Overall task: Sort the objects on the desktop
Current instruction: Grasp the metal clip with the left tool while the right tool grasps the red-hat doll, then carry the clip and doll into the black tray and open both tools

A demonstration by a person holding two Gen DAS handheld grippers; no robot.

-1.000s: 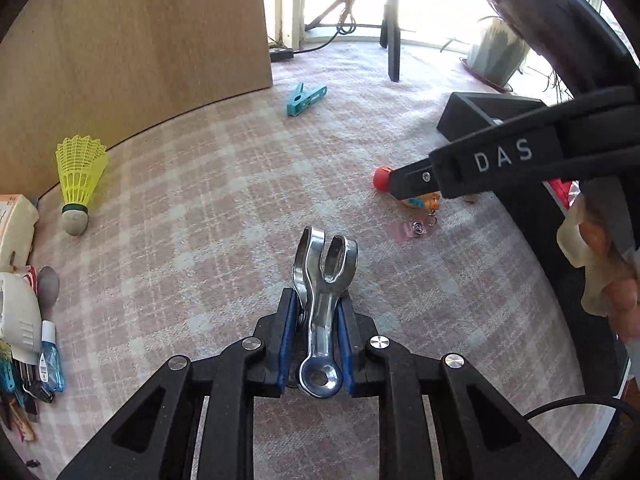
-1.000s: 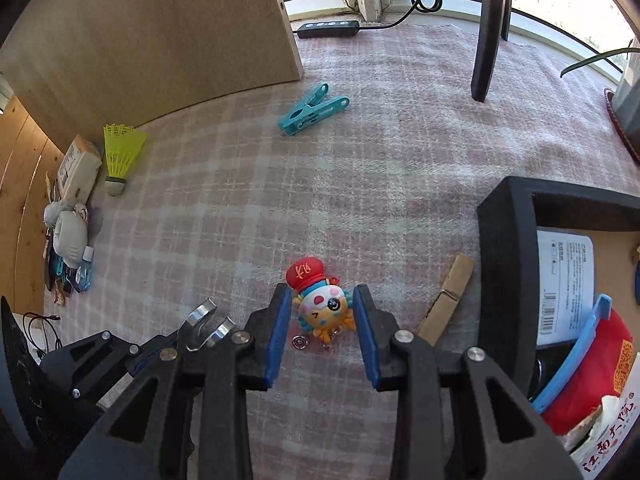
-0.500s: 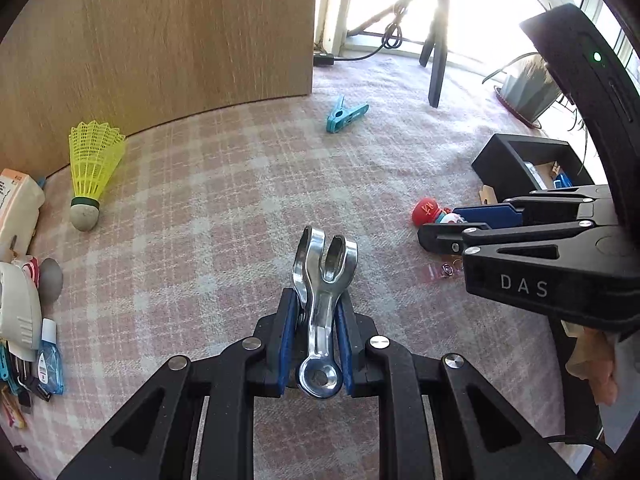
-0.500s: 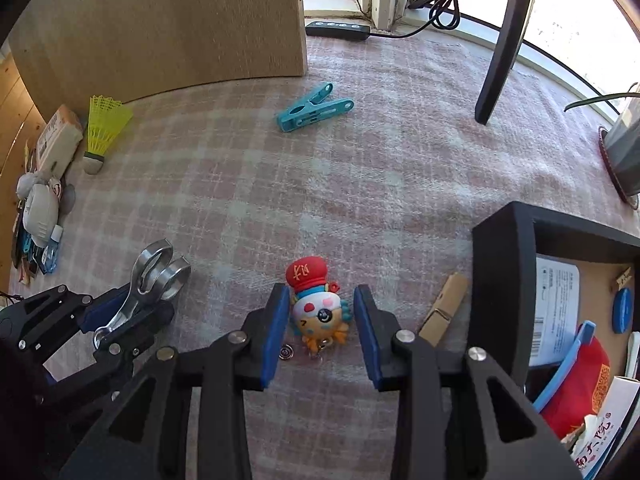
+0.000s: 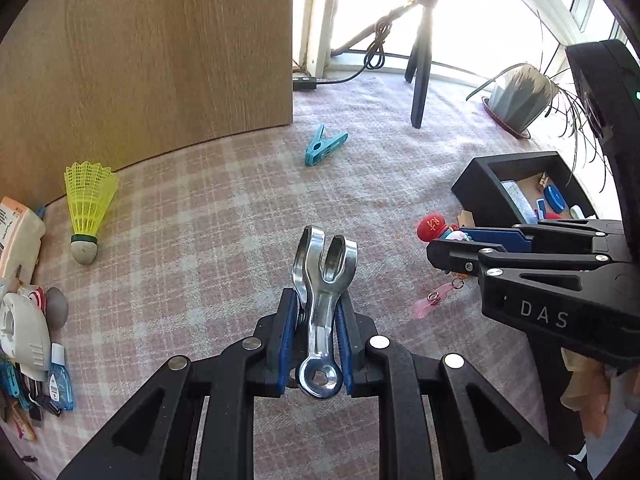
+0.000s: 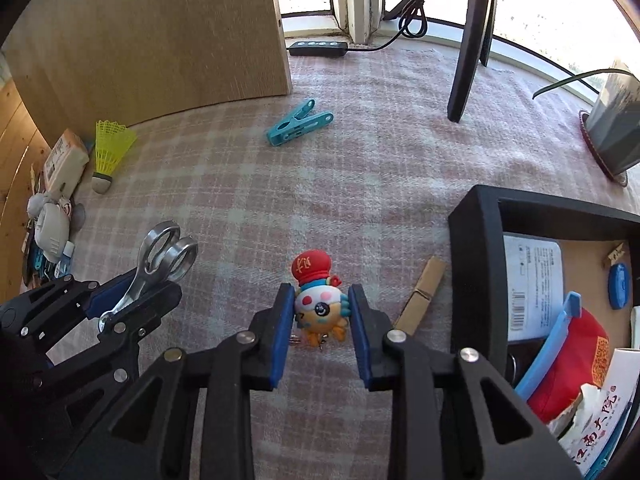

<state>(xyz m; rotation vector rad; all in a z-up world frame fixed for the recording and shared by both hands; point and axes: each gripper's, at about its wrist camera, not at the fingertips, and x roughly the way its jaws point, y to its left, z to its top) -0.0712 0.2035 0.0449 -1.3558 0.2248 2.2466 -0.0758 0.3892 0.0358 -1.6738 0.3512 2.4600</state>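
Observation:
My left gripper [image 5: 316,300] is shut on a shiny metal clip [image 5: 324,264], which stands up between the blue pads above the checked cloth. The right wrist view shows that clip [image 6: 164,256] at the lower left. My right gripper [image 6: 320,290] points down at a small toy keychain figure [image 6: 310,268] with a red hat. Its jaws are closing, and both pads touch the figure's sides. In the left wrist view the figure [image 5: 432,226] pokes out past the right gripper [image 5: 434,248], and its pink tag [image 5: 426,306] lies on the cloth.
A black box [image 6: 472,248] holding packets and a blue lid stands at the right. A wooden clothespin [image 6: 424,292] lies beside it. A teal clothespin [image 6: 298,123] and a yellow shuttlecock [image 6: 110,148] lie farther off. Small items crowd the left edge [image 6: 48,224]. A tripod leg [image 6: 464,64] stands behind.
The right jaws have narrowed onto the toy figure. The left gripper, still holding the metal clip, has drifted so that the right gripper now sits lower right in its view.

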